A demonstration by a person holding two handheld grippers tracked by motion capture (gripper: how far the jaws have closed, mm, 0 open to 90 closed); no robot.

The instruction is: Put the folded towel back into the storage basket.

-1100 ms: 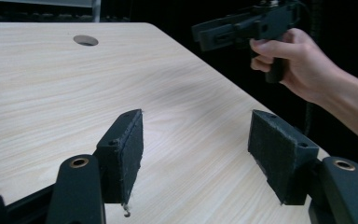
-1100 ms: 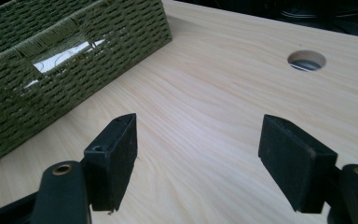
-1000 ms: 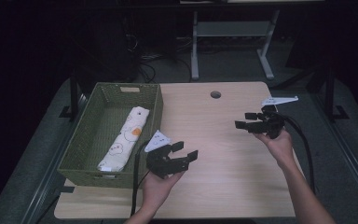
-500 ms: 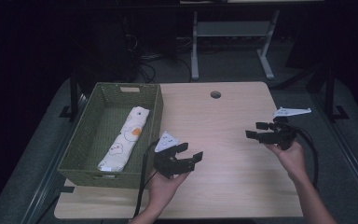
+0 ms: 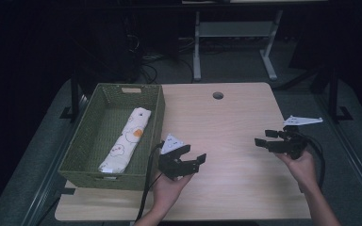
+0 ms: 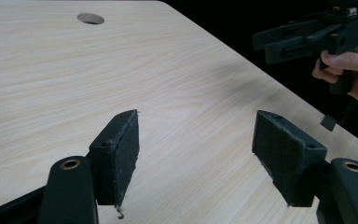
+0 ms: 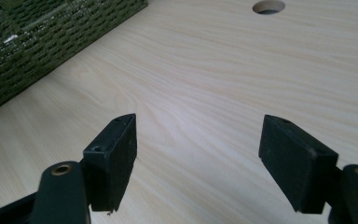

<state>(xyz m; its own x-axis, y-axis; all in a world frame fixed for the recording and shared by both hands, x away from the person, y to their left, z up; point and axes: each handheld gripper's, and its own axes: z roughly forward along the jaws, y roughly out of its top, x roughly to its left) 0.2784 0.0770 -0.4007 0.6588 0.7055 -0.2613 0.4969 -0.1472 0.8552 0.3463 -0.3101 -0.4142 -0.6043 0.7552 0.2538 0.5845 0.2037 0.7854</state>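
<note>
Looks finished, or close to it: rolled cloth (image 5: 125,140) lying lengthwise inside the green basket (image 5: 156,117) at nine o'clock on the table (image 5: 245,117), nothing else left out. Left gripper (image 5: 188,157) and right gripper (image 5: 266,137) both spread wide, holding nothing, above bare wood. Cloth seen from the high view; the basket's woven wall (image 7: 37,46) close up in the right gripper view, at ten o'clock.

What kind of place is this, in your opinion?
Probably a lab or workshop set up for recording: a plain wooden table with a cable hole, tangled cables on the floor behind, and dark surroundings.
</note>
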